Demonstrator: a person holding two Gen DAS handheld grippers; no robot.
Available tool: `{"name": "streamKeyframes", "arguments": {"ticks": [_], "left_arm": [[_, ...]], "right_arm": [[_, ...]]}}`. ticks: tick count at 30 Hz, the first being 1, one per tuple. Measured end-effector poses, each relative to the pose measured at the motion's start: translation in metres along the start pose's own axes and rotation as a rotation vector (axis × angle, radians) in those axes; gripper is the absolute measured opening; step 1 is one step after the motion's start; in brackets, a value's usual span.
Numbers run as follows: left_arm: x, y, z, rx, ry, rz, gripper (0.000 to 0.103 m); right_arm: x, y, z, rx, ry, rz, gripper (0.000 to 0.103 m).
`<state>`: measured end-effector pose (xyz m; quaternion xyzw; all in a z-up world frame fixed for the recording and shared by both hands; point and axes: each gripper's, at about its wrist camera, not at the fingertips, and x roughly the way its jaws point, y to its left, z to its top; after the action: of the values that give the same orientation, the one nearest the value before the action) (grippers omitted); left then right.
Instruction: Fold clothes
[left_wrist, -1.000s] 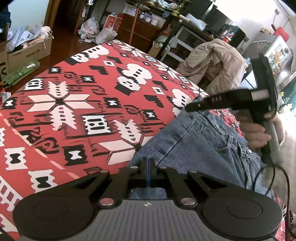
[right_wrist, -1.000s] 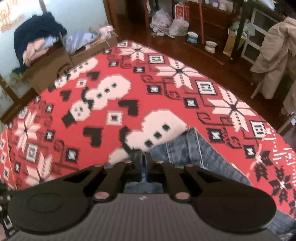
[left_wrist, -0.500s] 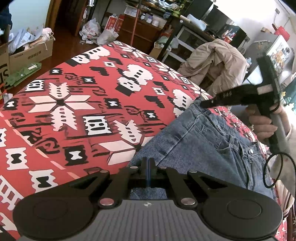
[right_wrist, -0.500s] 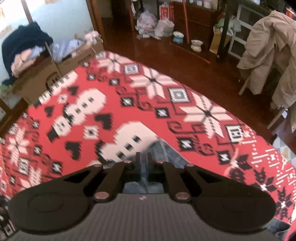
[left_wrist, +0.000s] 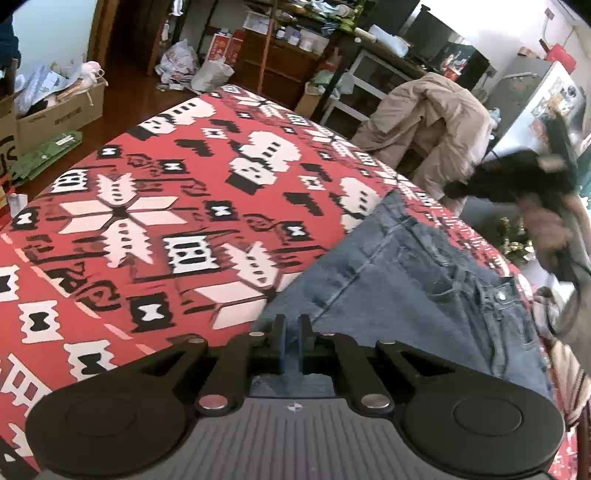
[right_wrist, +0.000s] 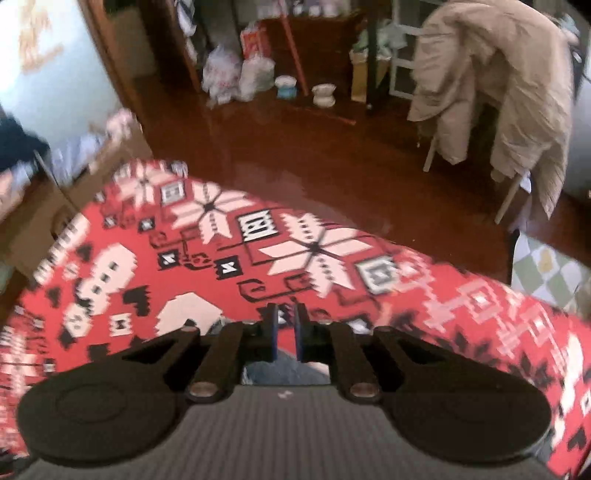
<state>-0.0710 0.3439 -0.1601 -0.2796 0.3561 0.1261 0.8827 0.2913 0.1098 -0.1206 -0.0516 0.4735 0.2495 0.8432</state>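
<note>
A pair of blue jeans (left_wrist: 406, 280) lies spread on the red patterned cloth (left_wrist: 147, 221) covering the table. My left gripper (left_wrist: 290, 345) is shut on the near edge of the jeans, denim showing between its fingers. My right gripper (right_wrist: 285, 338) is slightly open with nothing between its fingers; it hovers above the cloth, and a bit of denim (right_wrist: 286, 369) shows below it. In the left wrist view the right gripper (left_wrist: 491, 184) appears blurred at the far right, lifted off the jeans' far corner.
A beige coat (right_wrist: 498, 85) hangs over a chair beyond the table. Cardboard boxes (left_wrist: 55, 110) with clutter stand on the wooden floor (right_wrist: 332, 155) at left. Shelves, bags and pots line the back wall.
My right gripper has let go of the jeans' far corner and lifted away to the right; its jaws have parted. The jeans now lie flatter. My left gripper has stayed shut on the denim.
</note>
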Motion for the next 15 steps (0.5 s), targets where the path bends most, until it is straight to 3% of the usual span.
{"name": "streamKeyframes", "arguments": {"ticks": [3,7,10,15], "left_arm": [[-0.005,-0.013,0.009,0.03,0.002,0.0,0.004],[-0.001,-0.046,0.026,0.134,0.033,0.019,0.007],[0.012,-0.079,0.038,0.208,0.072,0.0,0.013],[0.039,-0.15,0.045,0.338,0.108,-0.065,0.013]], "right_arm": [[-0.043,-0.039,-0.025,0.072,-0.026,0.01,0.009],[-0.096,-0.101,-0.073,0.168,-0.013,-0.044,0.01],[-0.128,-0.141,-0.111,0.229,-0.014,-0.09,0.011],[-0.166,-0.181,-0.17,0.286,-0.022,-0.131,0.013]]}}
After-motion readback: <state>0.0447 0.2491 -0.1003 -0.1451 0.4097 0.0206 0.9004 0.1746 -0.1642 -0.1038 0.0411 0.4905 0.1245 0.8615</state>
